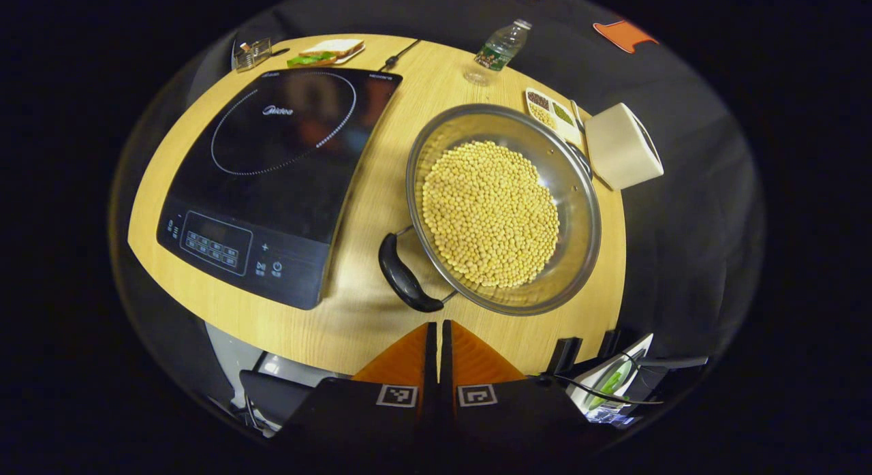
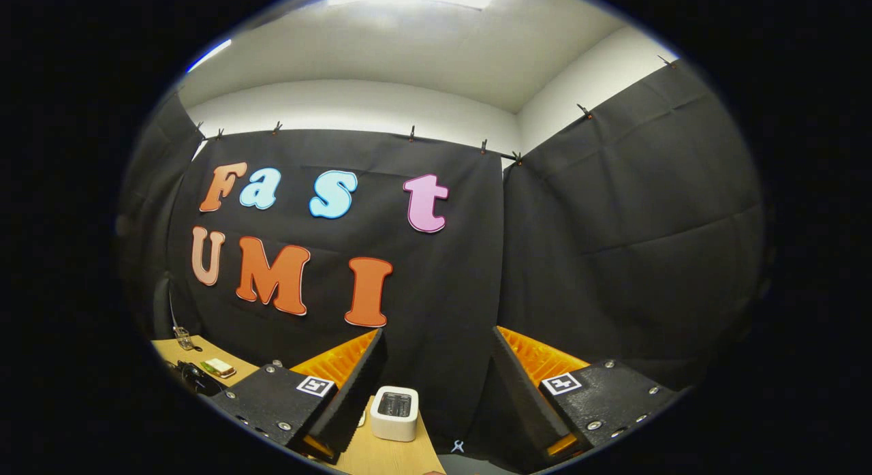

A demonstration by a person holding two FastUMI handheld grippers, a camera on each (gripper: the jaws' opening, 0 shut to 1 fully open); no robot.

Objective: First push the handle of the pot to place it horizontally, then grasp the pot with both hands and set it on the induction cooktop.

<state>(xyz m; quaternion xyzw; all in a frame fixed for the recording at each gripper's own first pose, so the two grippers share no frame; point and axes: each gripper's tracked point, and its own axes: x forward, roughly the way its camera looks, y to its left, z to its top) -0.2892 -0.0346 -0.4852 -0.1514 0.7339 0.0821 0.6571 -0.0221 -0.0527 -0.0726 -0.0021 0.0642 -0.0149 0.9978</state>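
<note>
Two steps pending: left gripper (image 1: 436, 335), fingers together, is hovering near pot (image 1: 504, 206) handle (image 1: 405, 277) at 7 o'clock, push needed; right gripper (image 2: 436, 379), fingers apart, idling.

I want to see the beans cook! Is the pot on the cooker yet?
Not yet. The pot of beans sits on the table beside the induction cooktop. The left claw is shut, near the pot's handle, ready to push. Lifting comes later.

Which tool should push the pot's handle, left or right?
Probably left. The left tool sits shut just in front of the pot's handle. The right tool is open, facing the wall above the toaster.
</note>
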